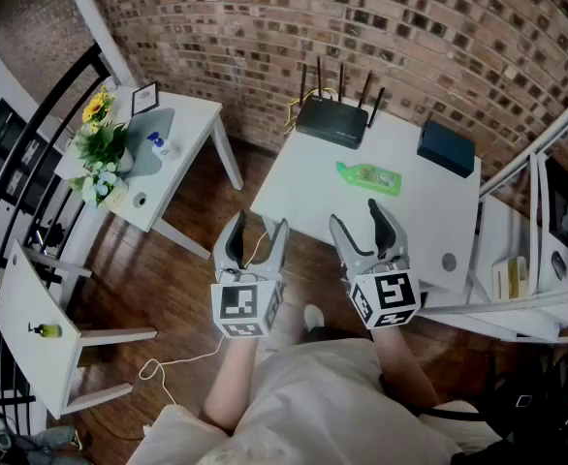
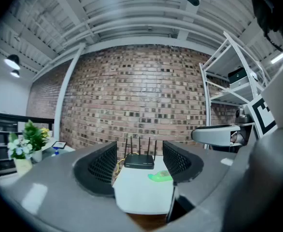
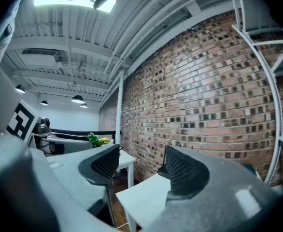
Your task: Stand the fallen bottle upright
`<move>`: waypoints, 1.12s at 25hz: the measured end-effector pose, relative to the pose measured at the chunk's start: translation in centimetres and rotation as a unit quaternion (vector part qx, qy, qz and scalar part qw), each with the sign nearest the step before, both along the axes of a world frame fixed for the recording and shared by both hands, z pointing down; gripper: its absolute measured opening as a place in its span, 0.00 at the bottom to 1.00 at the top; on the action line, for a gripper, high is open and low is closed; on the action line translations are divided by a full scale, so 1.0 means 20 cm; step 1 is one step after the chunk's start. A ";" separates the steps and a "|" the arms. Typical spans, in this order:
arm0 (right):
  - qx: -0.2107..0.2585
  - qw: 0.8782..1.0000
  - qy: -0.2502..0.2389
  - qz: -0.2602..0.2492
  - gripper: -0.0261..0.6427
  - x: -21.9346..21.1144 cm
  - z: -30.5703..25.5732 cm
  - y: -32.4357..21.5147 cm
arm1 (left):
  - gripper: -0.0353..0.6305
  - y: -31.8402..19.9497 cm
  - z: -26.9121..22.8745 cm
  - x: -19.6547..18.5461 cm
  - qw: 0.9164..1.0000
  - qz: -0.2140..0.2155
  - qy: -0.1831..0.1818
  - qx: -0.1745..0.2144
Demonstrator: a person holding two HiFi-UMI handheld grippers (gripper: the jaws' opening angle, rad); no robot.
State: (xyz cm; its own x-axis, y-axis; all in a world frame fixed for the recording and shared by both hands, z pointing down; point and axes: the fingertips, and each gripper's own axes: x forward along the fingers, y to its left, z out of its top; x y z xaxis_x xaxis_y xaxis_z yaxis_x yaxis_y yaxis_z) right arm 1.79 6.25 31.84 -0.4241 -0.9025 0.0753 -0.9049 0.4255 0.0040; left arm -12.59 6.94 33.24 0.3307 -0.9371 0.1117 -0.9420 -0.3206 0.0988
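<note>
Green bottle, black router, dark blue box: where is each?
green bottle (image 1: 367, 177), head view, middle of its lying body
black router (image 1: 331, 122), head view, centre of its top
dark blue box (image 1: 446, 147), head view, its top face

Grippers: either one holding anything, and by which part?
Nothing held. Left gripper and right gripper both open, empty; green bottle lies untouched on the table.

The bottle (image 1: 368, 176) is bright translucent green on the white table (image 1: 303, 192), with a black router (image 1: 332, 121) at its far edge and a dark blue box (image 1: 446, 147) at its far right corner. The wall (image 1: 381, 17) is red-brown brick with pale mortar. The left gripper (image 1: 257, 226) and right gripper (image 1: 357, 216) are grey, and their cubes carry black-and-white square markers.
</note>
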 end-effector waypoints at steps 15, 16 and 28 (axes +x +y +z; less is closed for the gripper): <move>-0.096 0.994 0.030 0.045 0.42 0.56 0.36 -0.54 | 0.51 -0.63 0.29 0.61 0.996 0.074 -0.010 -0.058; -0.108 0.992 0.047 0.037 0.42 0.54 0.41 -0.57 | 0.51 -0.67 0.32 0.62 0.995 0.079 -0.012 -0.064; -0.255 0.928 0.262 -0.075 0.42 0.26 1.20 -1.09 | 0.49 -1.23 0.83 0.44 0.985 0.116 -0.041 -0.121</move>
State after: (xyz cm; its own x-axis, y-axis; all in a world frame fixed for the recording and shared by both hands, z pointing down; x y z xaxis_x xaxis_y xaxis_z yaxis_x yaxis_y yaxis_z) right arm 7.08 -15.46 55.78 -0.3272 -0.6262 0.7077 -0.7657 0.6145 0.1898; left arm -3.69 -17.59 49.86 0.5133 -0.7801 0.3576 -0.8543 -0.5044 0.1259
